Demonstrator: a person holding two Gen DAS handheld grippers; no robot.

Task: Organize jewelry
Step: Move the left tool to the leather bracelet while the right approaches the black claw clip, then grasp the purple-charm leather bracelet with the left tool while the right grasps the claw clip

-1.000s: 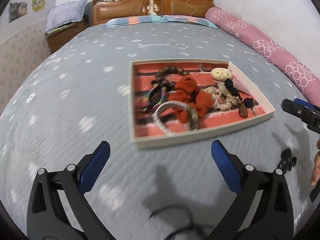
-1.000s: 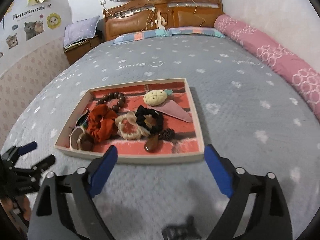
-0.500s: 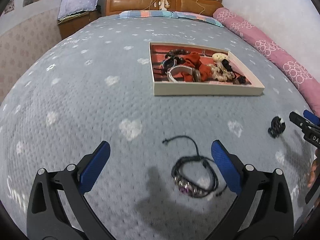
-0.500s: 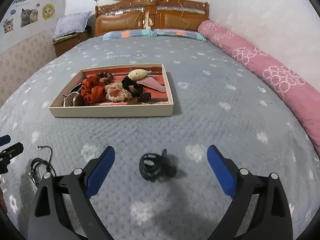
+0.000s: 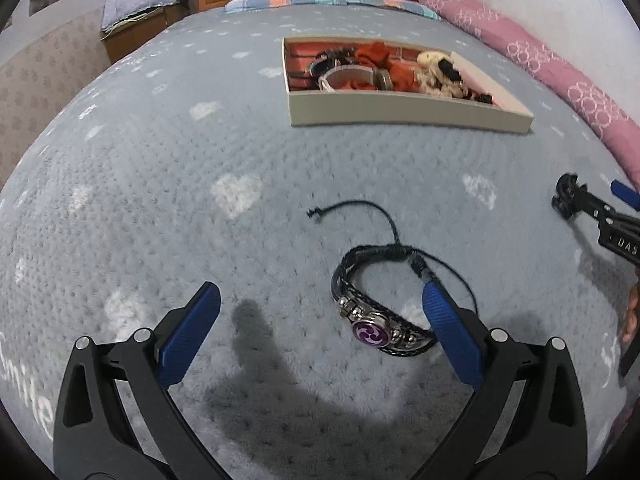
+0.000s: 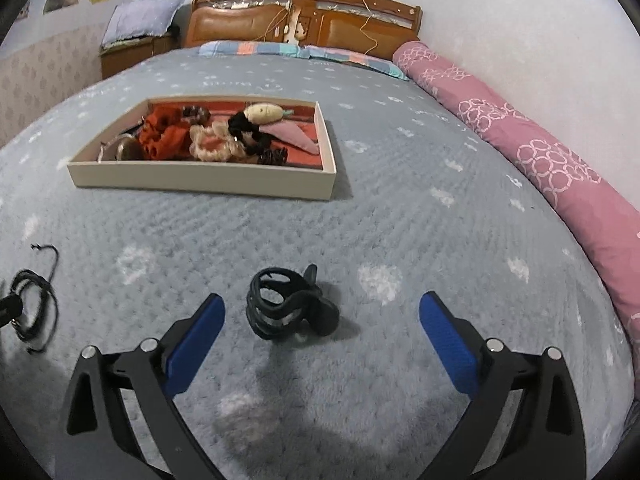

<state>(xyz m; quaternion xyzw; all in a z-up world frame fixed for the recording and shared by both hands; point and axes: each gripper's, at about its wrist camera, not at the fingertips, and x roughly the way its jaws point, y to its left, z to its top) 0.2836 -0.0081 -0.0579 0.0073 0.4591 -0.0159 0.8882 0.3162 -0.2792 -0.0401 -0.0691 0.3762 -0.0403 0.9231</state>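
A black braided bracelet with a purple charm [image 5: 376, 312] lies on the grey bedspread, just inside my open left gripper [image 5: 320, 320], close to its right finger. A black claw hair clip [image 6: 286, 304] lies on the bedspread between the fingers of my open right gripper [image 6: 322, 324], nearer the left finger. The cream tray [image 5: 400, 110] with a red floor sits farther up the bed and holds scrunchies, beads and clips; it also shows in the right wrist view [image 6: 200, 178]. The bracelet shows at the left edge of the right wrist view [image 6: 34, 304].
A long pink bolster [image 6: 532, 148] runs along the bed's right side by the wall. A wooden headboard [image 6: 304, 20] and pillows stand at the far end. A bedside cabinet with a cushion [image 6: 136, 40] is at the back left.
Both grippers have pulled back from the tray and dropped lower toward the bedspread. The bracelet and the hair clip now lie close between their fingers. Both stay open.
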